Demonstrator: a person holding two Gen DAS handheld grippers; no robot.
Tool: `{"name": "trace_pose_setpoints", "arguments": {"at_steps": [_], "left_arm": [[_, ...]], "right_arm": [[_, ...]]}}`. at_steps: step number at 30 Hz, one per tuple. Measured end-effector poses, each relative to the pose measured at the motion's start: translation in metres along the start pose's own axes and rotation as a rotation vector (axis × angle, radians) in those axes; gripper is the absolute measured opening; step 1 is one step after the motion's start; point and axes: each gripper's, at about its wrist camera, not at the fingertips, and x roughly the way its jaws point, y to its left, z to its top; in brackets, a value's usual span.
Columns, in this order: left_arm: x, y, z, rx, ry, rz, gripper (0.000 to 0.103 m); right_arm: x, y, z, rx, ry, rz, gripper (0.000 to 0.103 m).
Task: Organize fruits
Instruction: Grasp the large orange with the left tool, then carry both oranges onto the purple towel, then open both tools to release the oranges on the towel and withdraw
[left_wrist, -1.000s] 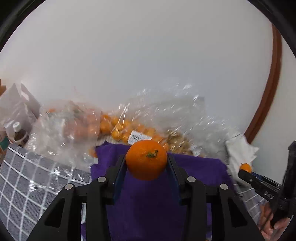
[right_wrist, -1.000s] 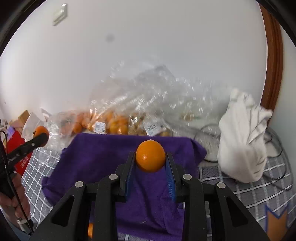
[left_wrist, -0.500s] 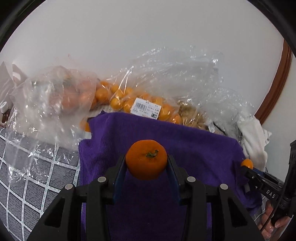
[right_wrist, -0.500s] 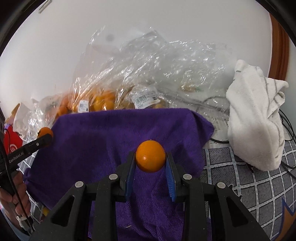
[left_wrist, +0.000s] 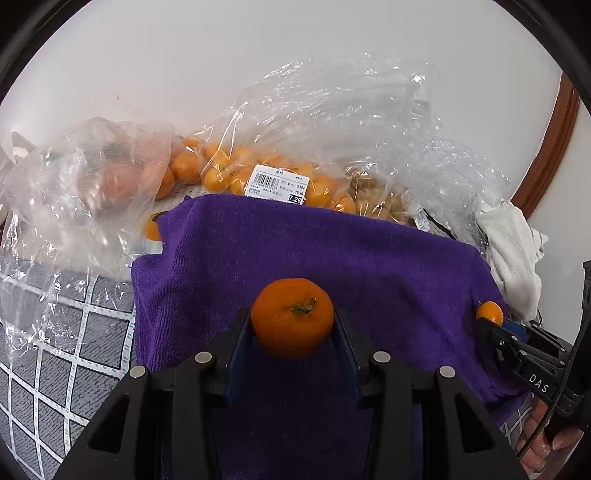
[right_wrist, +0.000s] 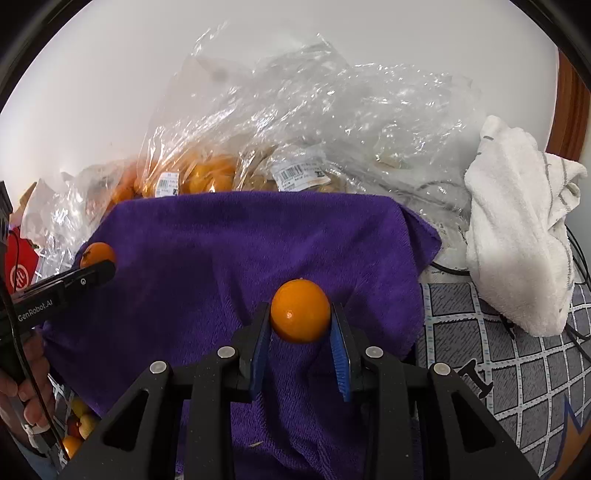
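Observation:
My left gripper (left_wrist: 292, 325) is shut on a stemmed tangerine (left_wrist: 291, 323) above a purple towel (left_wrist: 332, 258). In the right wrist view my right gripper (right_wrist: 300, 320) is shut on a smaller, smooth orange fruit (right_wrist: 300, 310) over the same purple towel (right_wrist: 240, 251). Each gripper shows in the other's view: the right one (left_wrist: 491, 318) at the towel's right edge, the left one (right_wrist: 96, 260) at its left edge. Clear plastic bags of small orange fruit (left_wrist: 236, 173) lie behind the towel against the wall.
A crumpled white cloth (right_wrist: 517, 243) lies right of the towel on a grey checked tablecloth (right_wrist: 491, 350). Empty clear plastic (right_wrist: 332, 110) piles up at the back. Small yellow and orange fruits (right_wrist: 79, 424) sit low at the left. A hand (left_wrist: 543, 450) grips the right tool.
Both grippers have sunk and tilted downward over the purple towel, each still holding its fruit. The towel and bags now fill more of both views.

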Motion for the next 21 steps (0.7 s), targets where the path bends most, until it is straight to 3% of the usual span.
{"name": "trace_pose_setpoints", "arguments": {"at_steps": [10, 14, 19, 21], "left_arm": [[0.002, 0.0, 0.0, 0.011, 0.006, 0.016, 0.041], [0.002, -0.001, -0.001, 0.023, 0.005, 0.029, 0.041], [0.002, -0.001, -0.002, 0.026, 0.001, 0.036, 0.041], [0.002, 0.0, -0.001, 0.025, 0.002, 0.035, 0.041]], "right_arm": [[-0.003, -0.002, -0.002, 0.012, -0.008, 0.0, 0.032], [-0.009, -0.003, -0.006, 0.019, -0.022, -0.004, 0.047], [-0.017, -0.006, -0.007, 0.035, -0.054, 0.009, 0.049], [-0.02, -0.007, -0.007, 0.045, -0.07, 0.011, 0.056]]}}
